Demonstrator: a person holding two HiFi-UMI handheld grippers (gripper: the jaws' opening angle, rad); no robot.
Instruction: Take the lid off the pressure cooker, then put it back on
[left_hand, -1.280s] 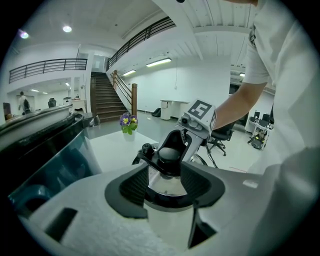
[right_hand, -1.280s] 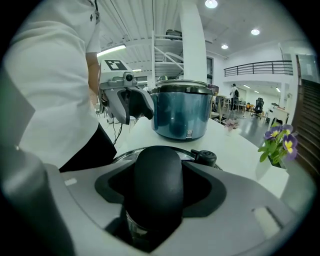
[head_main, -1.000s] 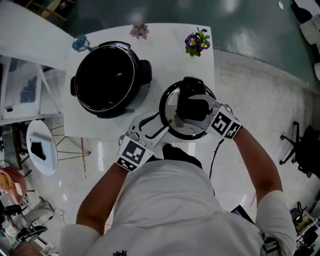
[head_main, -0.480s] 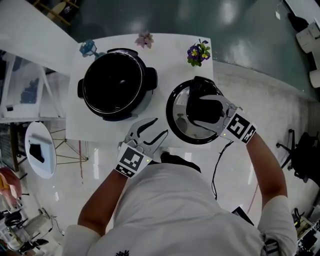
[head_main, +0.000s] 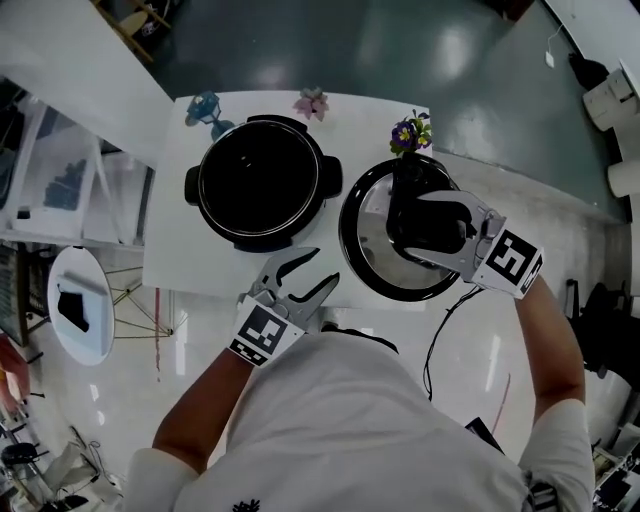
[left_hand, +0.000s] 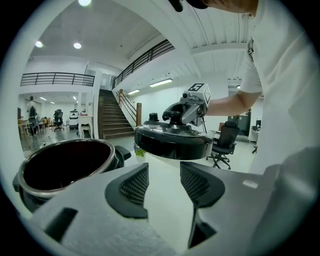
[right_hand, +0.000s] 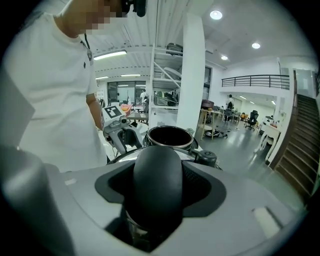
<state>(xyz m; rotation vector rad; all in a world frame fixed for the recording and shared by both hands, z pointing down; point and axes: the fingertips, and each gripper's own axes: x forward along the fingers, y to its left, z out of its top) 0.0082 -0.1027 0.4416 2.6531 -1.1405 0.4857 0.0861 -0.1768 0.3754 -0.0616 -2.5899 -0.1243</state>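
The right claw (head_main: 428, 228) grips the black handle of the round, black-rimmed metal lid (head_main: 365, 258), holding it in the air just right of the open black pressure cooker (head_main: 262, 180) on the white surface (head_main: 175, 255). The left claw (head_main: 326, 265) hovers at the surface's near edge, its 2 jaws apart and empty.

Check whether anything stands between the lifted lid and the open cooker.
Nothing visible does. The right hand-held gripper holds the lid beside the open cooker; the left hand-held gripper, empty, sits at the cooker's near side, off its opening.
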